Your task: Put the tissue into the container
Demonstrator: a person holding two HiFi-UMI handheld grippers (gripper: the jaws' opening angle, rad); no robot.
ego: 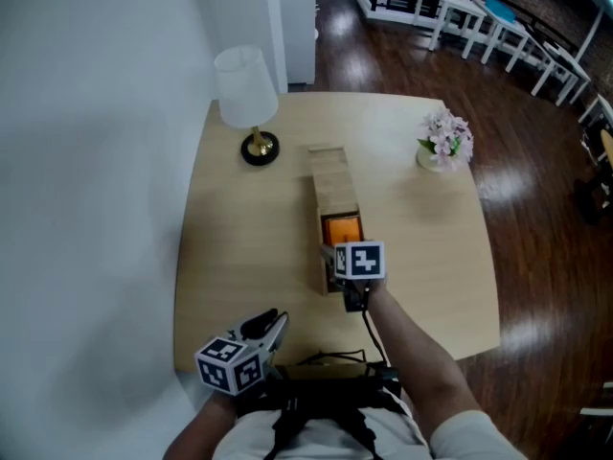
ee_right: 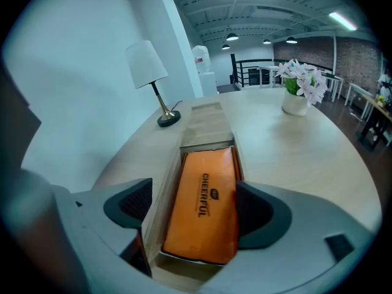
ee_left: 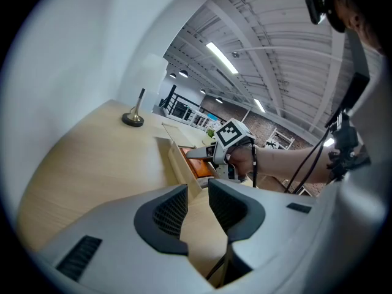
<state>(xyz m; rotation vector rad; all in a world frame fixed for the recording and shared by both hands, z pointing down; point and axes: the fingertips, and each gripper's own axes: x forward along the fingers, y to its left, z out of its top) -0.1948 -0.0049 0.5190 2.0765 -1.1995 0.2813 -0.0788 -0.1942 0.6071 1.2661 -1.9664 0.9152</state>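
Tissue pack (ee_right: 202,204) snug between container (ee_right: 207,126) walls, right gripper (ee_right: 195,193) jaws apart

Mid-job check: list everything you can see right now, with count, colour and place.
table: 1, light wood, middle of the head view
lamp: 1, white shade and black base, table's far left
flowers: 1 pot, pink blooms in a white pot, table's far right
box: 1, light wood, mid-table, far part covered, near part open
tissue pack: 1, orange, lying inside the box's open part
benches: several, white, on the dark floor beyond the table
left claw: 1, grey, open and empty, above the table's near edge
right claw: 1, grey, open, above the tissue pack
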